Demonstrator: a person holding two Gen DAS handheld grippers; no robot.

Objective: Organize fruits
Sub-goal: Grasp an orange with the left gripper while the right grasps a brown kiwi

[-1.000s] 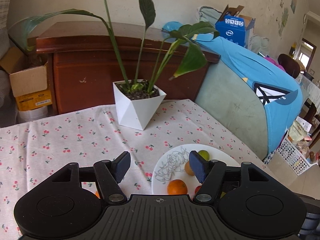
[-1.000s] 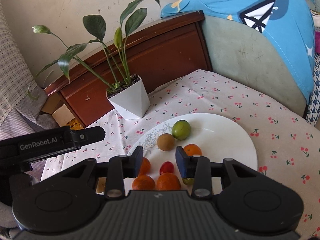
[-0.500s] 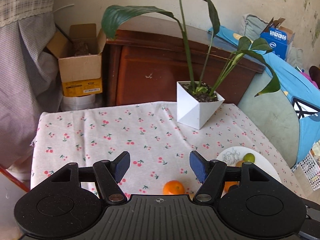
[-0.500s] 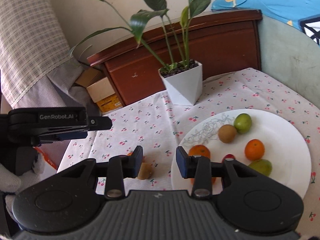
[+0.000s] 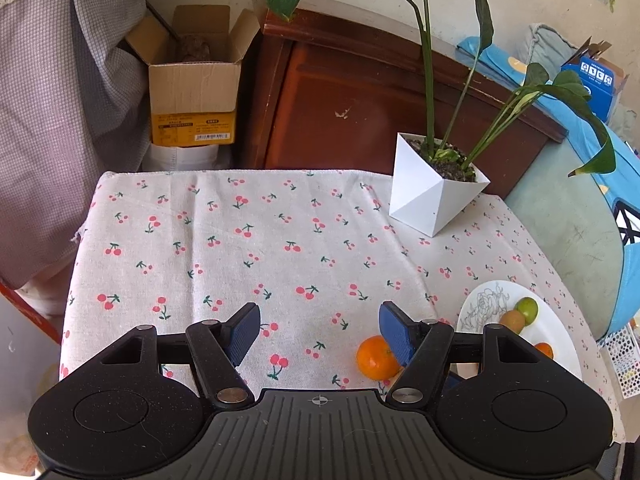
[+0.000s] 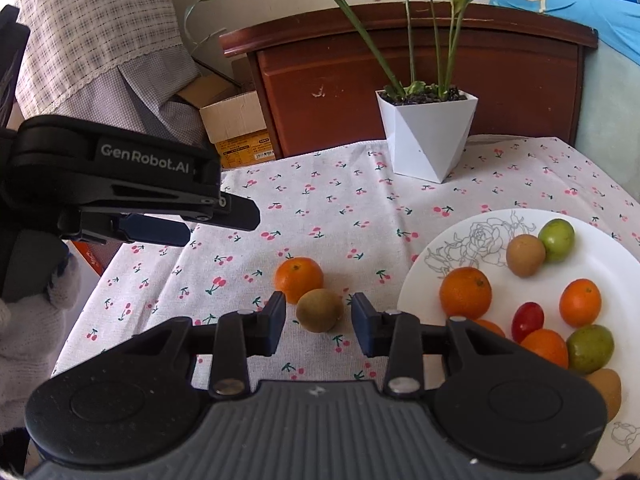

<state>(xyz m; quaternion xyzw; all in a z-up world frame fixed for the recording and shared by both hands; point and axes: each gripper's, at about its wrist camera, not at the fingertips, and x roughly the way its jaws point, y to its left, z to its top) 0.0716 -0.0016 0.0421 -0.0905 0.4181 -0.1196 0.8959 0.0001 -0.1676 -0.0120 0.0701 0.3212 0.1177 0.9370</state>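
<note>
A loose orange [image 6: 298, 277] and a brown kiwi [image 6: 319, 310] lie touching on the cherry-print cloth, left of the white plate [image 6: 608, 248]. The plate holds several fruits: oranges, green fruits, kiwis and a red tomato [image 6: 528, 320]. My right gripper [image 6: 319, 320] is open, its fingers on either side of the kiwi without touching it. My left gripper [image 5: 319, 334] is open and empty above the cloth; the loose orange [image 5: 377, 357] sits beside its right finger. The left gripper also shows in the right wrist view [image 6: 168, 216], at the left above the table.
A white faceted plant pot [image 5: 434, 196] stands at the table's back right. A wooden cabinet [image 5: 360, 96] and a cardboard box [image 5: 192, 92] are behind the table. A sofa with a blue cover [image 5: 592, 216] is on the right. The plate edge [image 5: 560, 344] is near the table's right side.
Both grippers swung left, away from the plate. The right gripper now brackets the kiwi on the cloth. The left gripper's view shifted toward the table's left part, with the loose orange by its right finger.
</note>
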